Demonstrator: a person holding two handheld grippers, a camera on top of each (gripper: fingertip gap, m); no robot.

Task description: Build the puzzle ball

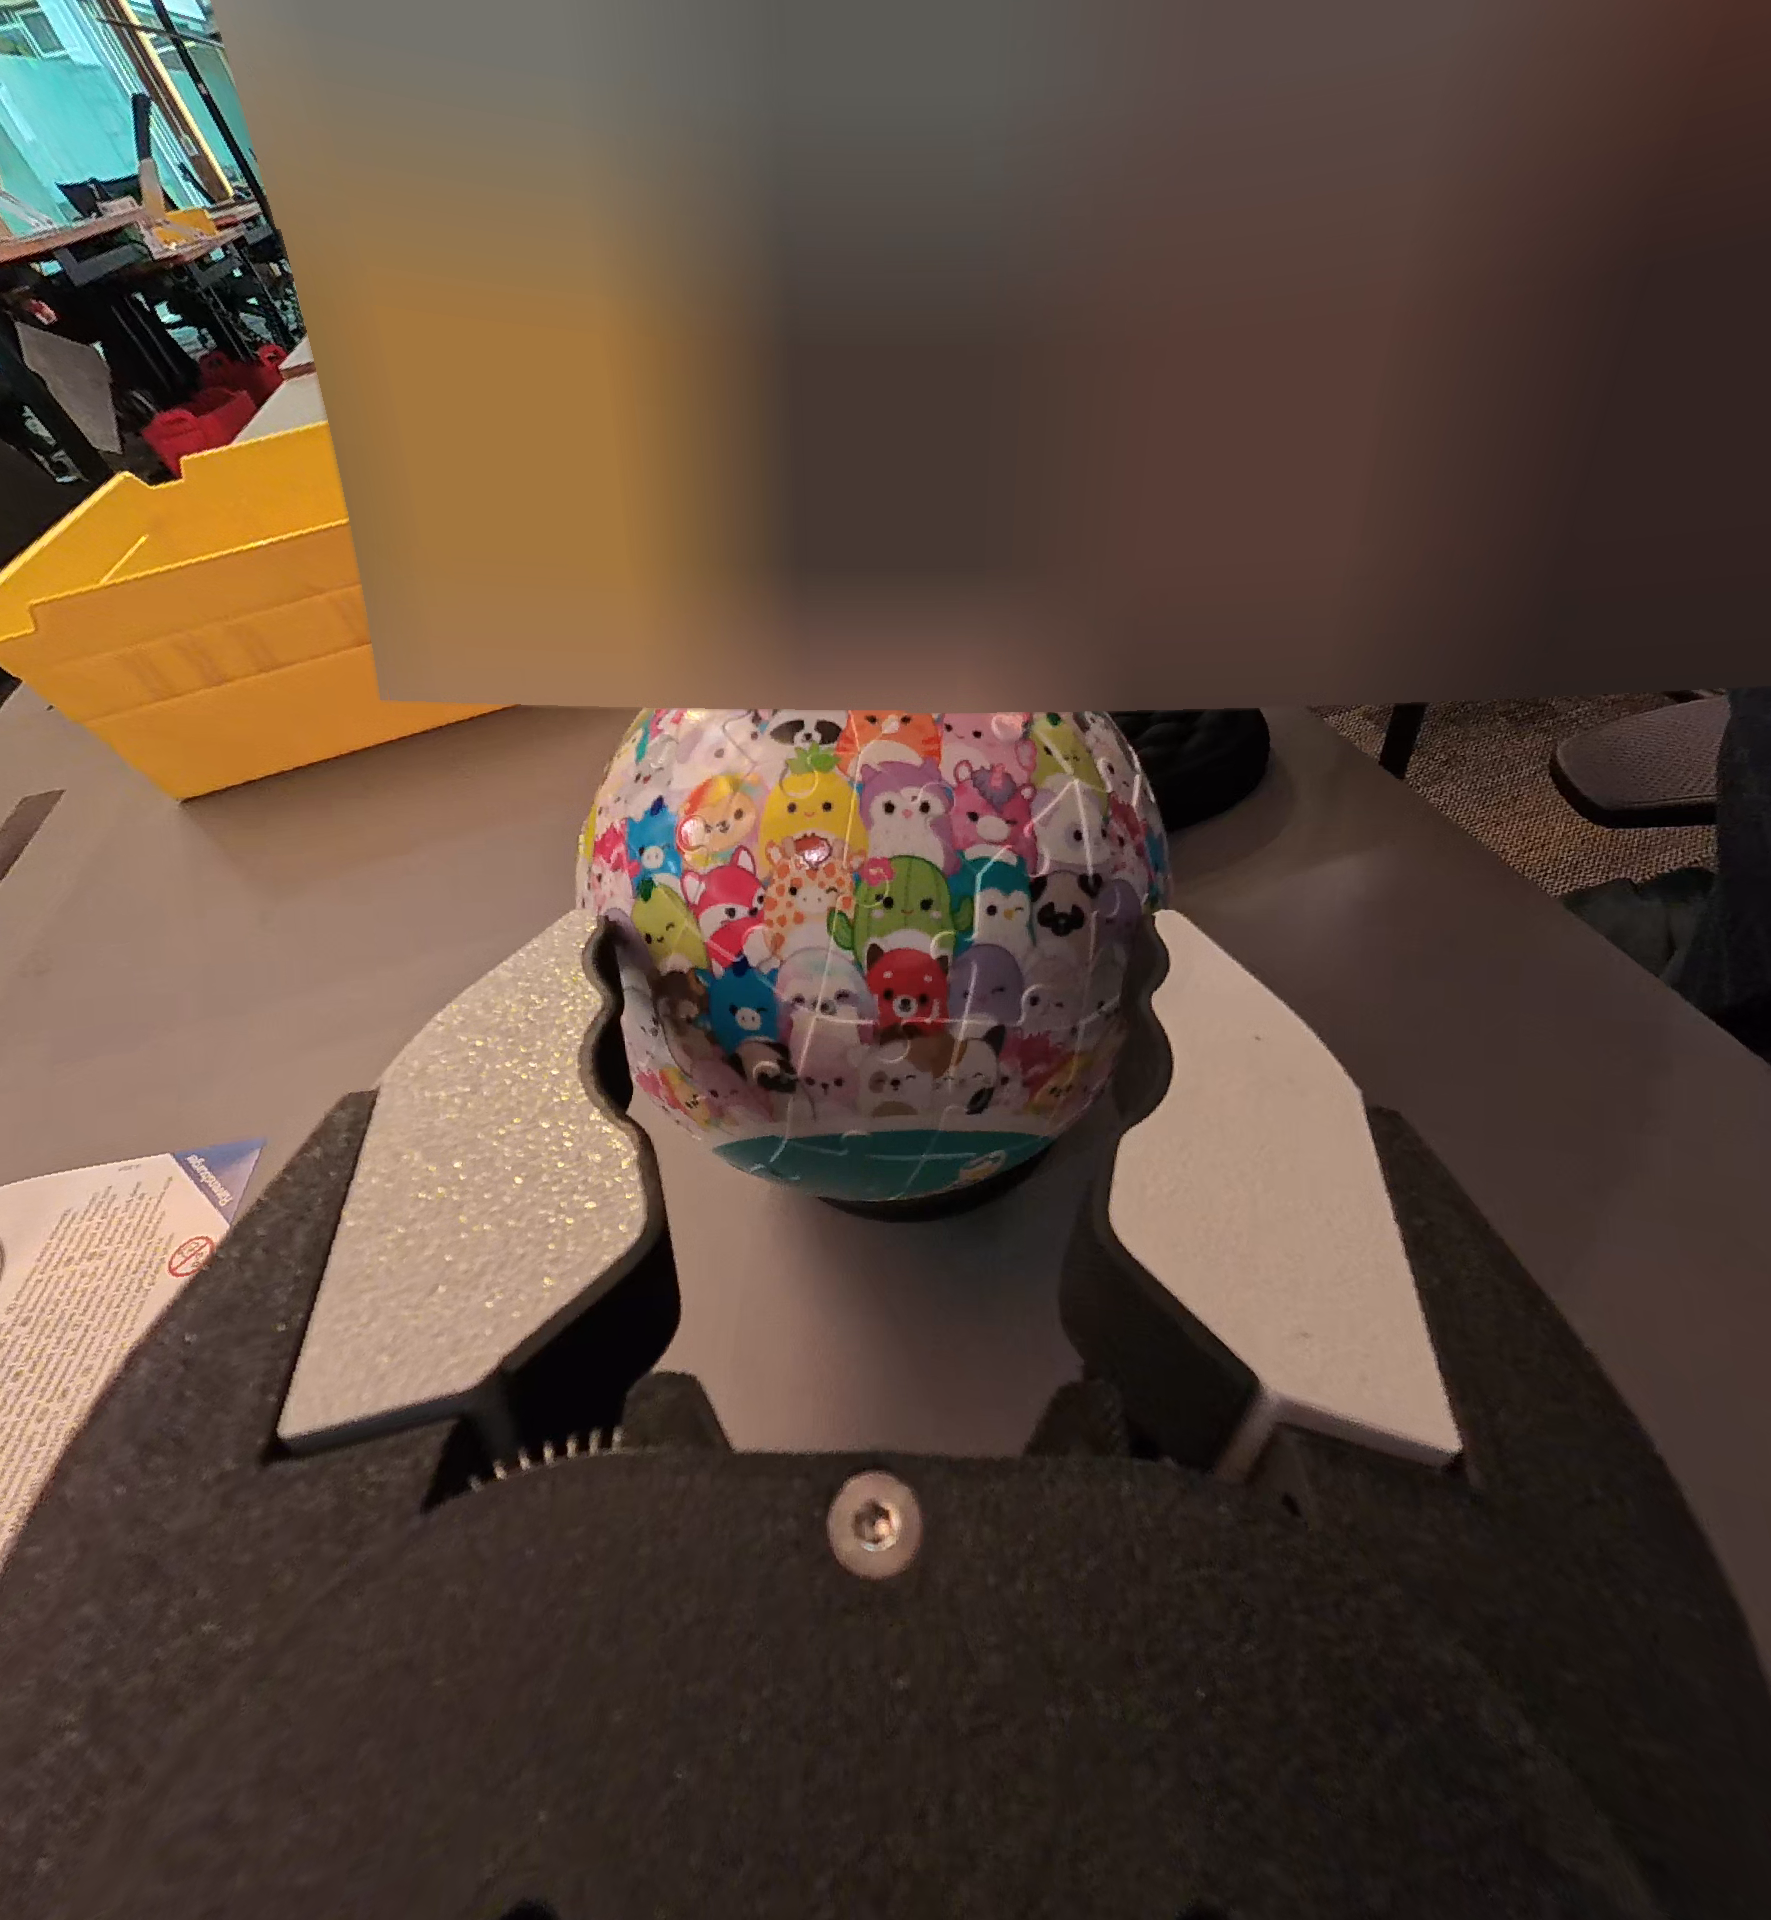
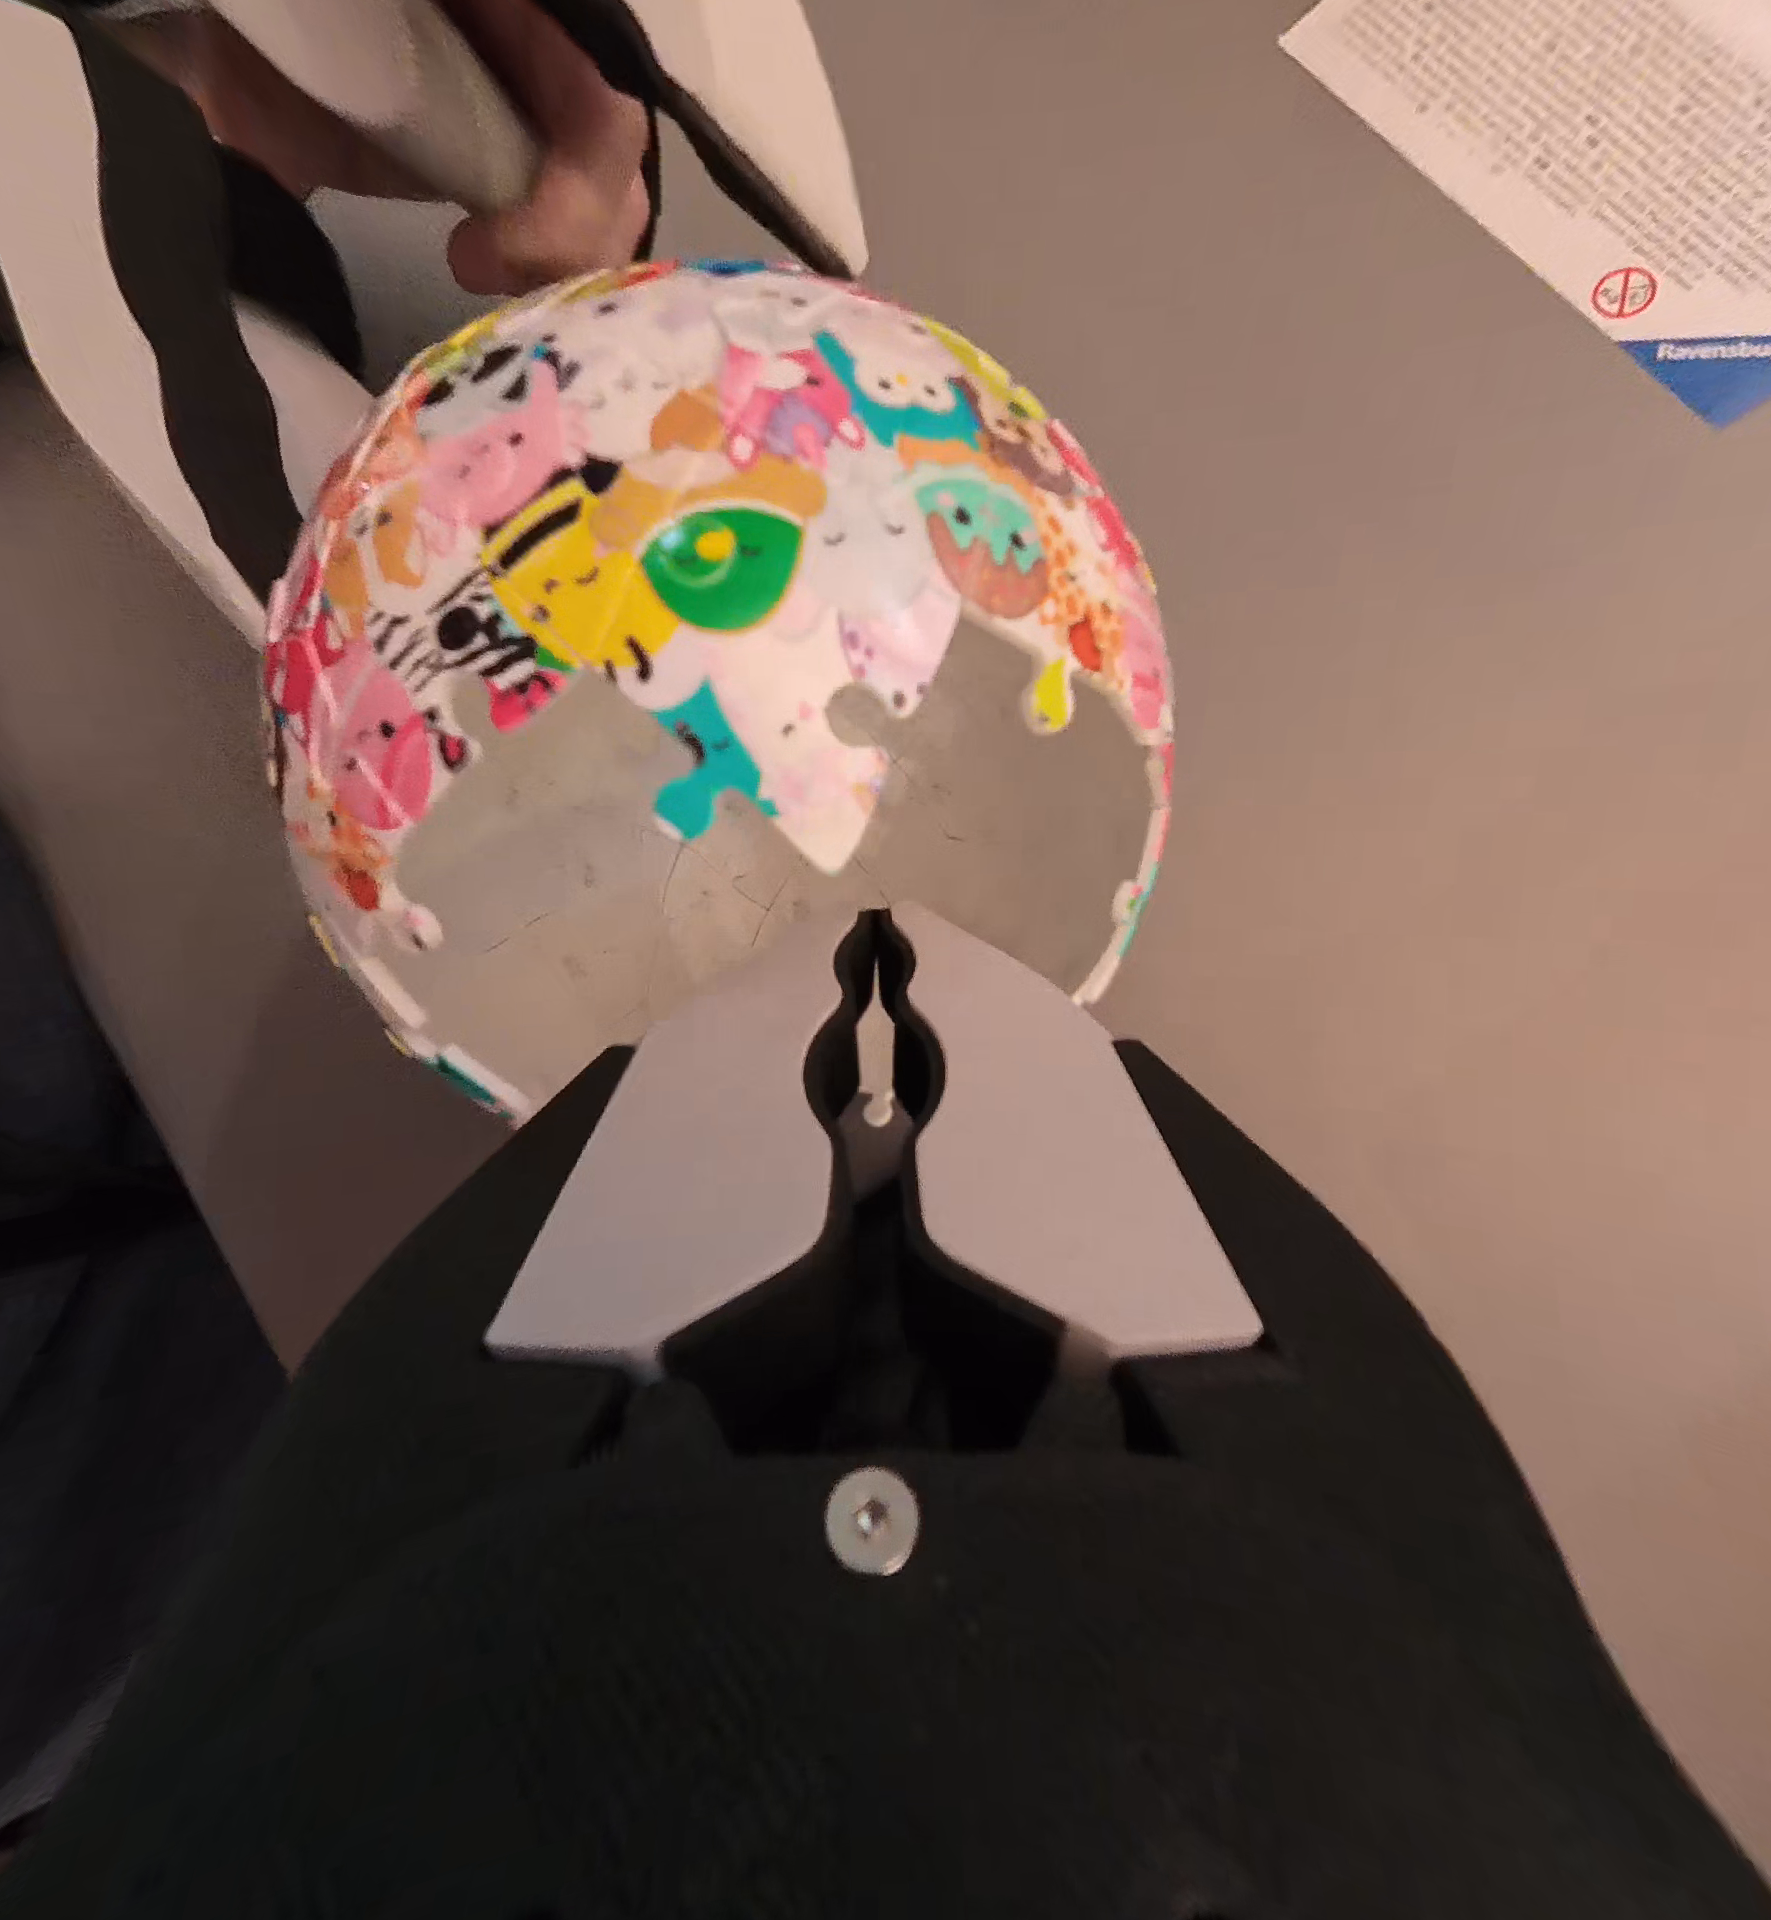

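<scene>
Left gripper (image 1: 876, 997): fingers (image 1: 507, 1122) spread to ball width, one on each flank of the puzzle ball (image 1: 870, 935), touching or just beside it; actual clamping can't be confirmed. Ball stands on a dark base (image 1: 912, 1207) on the grey counter (image 1: 237, 935), top hidden by blur. Yellow bin (image 1: 195, 623) back left, leaflet (image 1: 39, 1309) near left.

Right gripper (image 2: 876, 935): fingers (image 2: 1016, 1143) pinched together, a thin white sliver showing in the gap; can't tell what it is. Tips sit at the edge of the ball's open section (image 2: 652, 883), grey inside visible. A hand (image 2: 538, 197) is beyond the ball.
</scene>
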